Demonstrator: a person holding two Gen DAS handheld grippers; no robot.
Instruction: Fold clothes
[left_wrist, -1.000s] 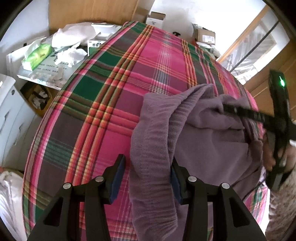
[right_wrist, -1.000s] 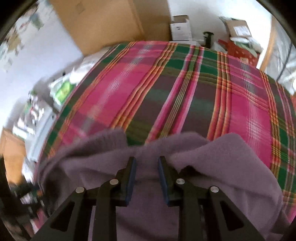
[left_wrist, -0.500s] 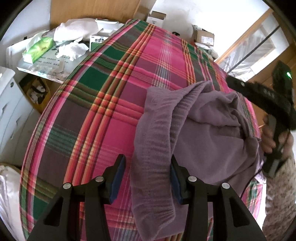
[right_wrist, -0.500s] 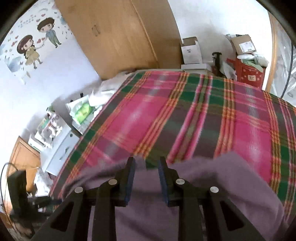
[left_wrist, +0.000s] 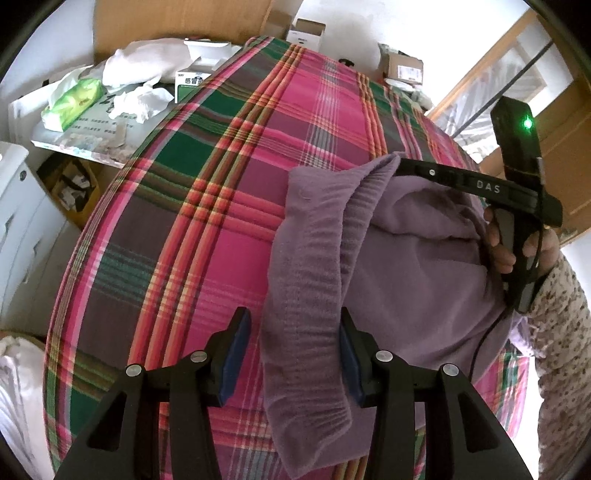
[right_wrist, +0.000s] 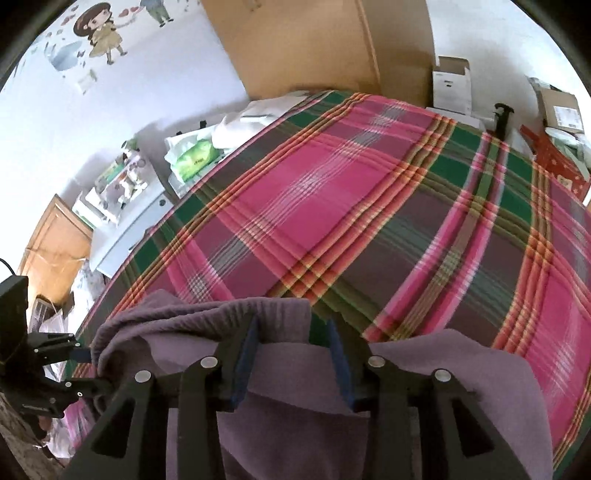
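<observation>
A purple knit garment (left_wrist: 424, 277) lies bunched on the plaid bedspread (left_wrist: 207, 229), its ribbed hem running toward me. My left gripper (left_wrist: 291, 350) is open, and the ribbed hem lies loose between its blue pads. In the right wrist view my right gripper (right_wrist: 291, 354) is open over the garment (right_wrist: 461, 369), with a fold of fabric in the gap between its jaws. From the left wrist view, the right gripper (left_wrist: 400, 166) reaches the garment's far corner, held by a hand (left_wrist: 498, 243) in a floral sleeve. The left gripper (right_wrist: 79, 354) shows at the left edge.
The plaid bedspread (right_wrist: 369, 221) stretches far ahead beyond the garment. A side table with a green tissue pack (left_wrist: 74, 99) and crumpled paper stands left of the bed. Cardboard boxes (left_wrist: 402, 66) sit beyond the far end, white drawers (left_wrist: 18, 221) at the left.
The right gripper lifted the garment's edge, carried it over, came down, and its jaws have spread apart, letting the fabric go. The left gripper stayed open in place.
</observation>
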